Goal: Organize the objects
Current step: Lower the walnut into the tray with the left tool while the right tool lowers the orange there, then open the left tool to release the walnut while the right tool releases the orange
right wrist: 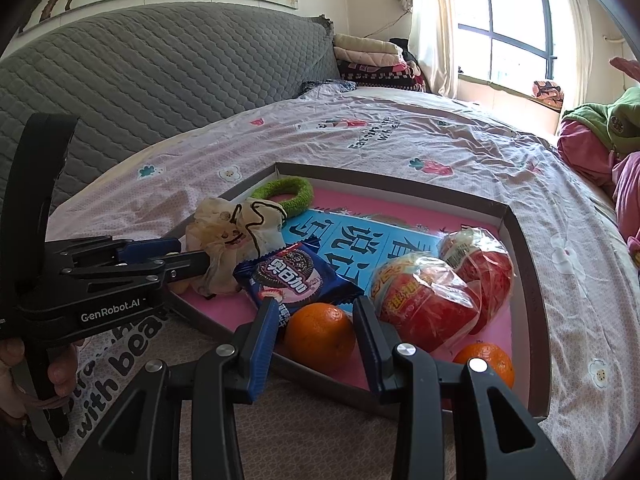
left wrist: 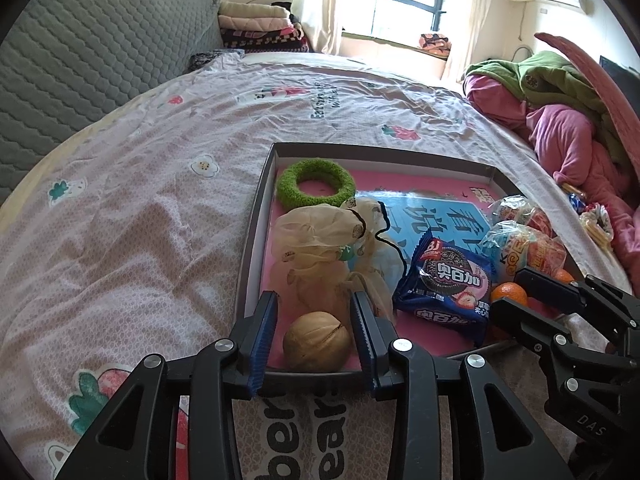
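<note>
A shallow cardboard tray (left wrist: 256,236) with a pink and blue printed floor lies on the bed (left wrist: 140,168), over a pink floral sheet. The left tongs (left wrist: 314,330) stand open at the tray's near edge, their blue-padded fingers on either side of a walnut (left wrist: 317,341) without pressing it. Just beyond the walnut slumps a beige mesh pouch (left wrist: 316,248), and a green fuzzy ring (left wrist: 316,185) lies in the far left corner. A blue cookie packet (right wrist: 294,276) lies mid-tray. The right tongs (right wrist: 316,330) are also open, flanking an orange (right wrist: 320,336) near the front rim; whether the pads touch it cannot be told. Two red wrapped snacks (right wrist: 424,300) sit to its right, and a second orange (right wrist: 486,360) lies just in front of them.
</note>
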